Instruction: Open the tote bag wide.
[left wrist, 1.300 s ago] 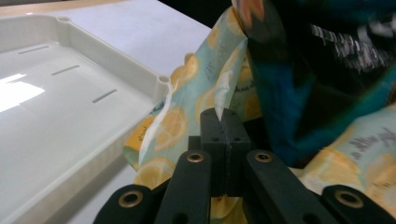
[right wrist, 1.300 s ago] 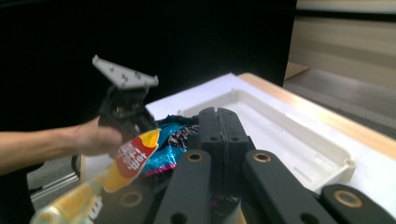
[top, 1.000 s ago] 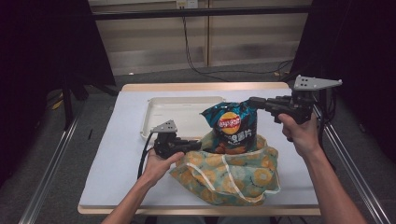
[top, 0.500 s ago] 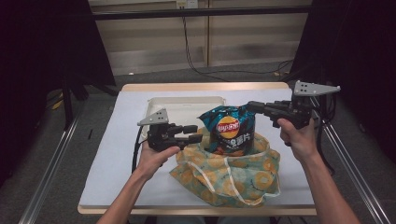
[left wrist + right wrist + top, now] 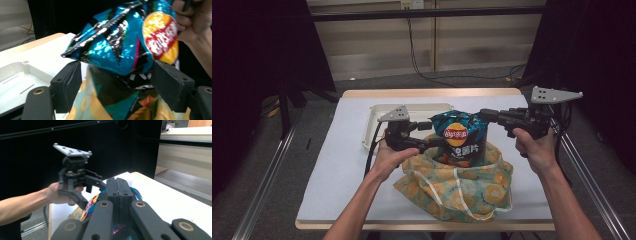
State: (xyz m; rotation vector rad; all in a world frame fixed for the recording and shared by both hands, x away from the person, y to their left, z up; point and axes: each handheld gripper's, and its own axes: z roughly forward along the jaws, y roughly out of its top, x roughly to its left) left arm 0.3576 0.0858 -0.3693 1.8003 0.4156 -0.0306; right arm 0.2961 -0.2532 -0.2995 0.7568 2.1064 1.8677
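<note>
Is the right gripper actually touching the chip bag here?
Touching. In the right gripper view the right gripper has its jaws pressed together on the chip bag top edge, blue foil showing either side.

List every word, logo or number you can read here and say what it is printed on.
Chip bag: a red and yellow round logo with white lettering, too blurred to read in the high view and the left gripper view.
Chip bag, below the logo: white characters, too small to read.
Nothing else carries text.

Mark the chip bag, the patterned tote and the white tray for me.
chip bag (image 5: 458,134), high view, on the round logo at its front.
patterned tote (image 5: 462,192), high view, on the fabric front below the bag.
white tray (image 5: 373,126), high view, on its left rim.
</note>
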